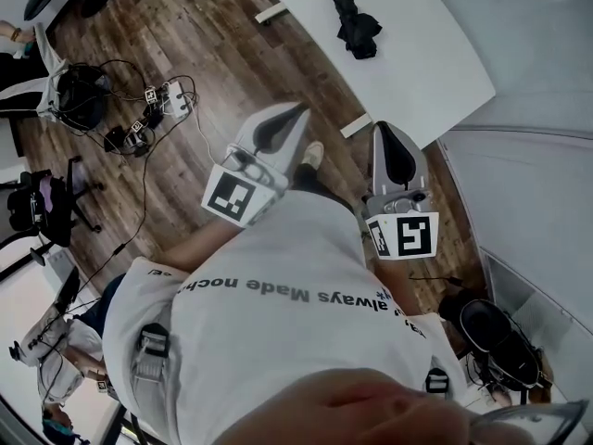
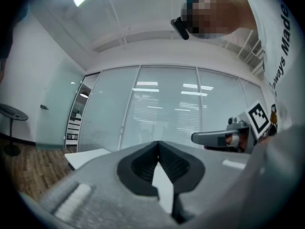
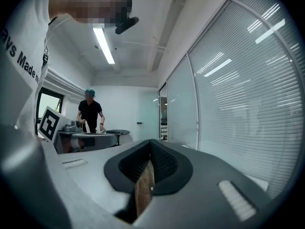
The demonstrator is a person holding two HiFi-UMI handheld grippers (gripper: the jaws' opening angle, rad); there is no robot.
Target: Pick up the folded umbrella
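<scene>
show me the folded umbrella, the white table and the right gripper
folded umbrella (image 1: pixel 356 28), head view, middle of its black canopy
white table (image 1: pixel 422 68), head view, bare top
right gripper (image 1: pixel 383 128), head view, tip of its shut jaws

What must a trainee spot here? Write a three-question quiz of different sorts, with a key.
1. Multiple choice: the folded umbrella lies A) on the white table; B) in a basket; C) on a shelf.
2. True or false: the right gripper is shut on the umbrella.
3. Fill in: the left gripper has its jaws ____ (open or shut).

Key: 1 A. 2 false: its jaws are shut with nothing between them, well short of the umbrella. 3 shut.
</scene>
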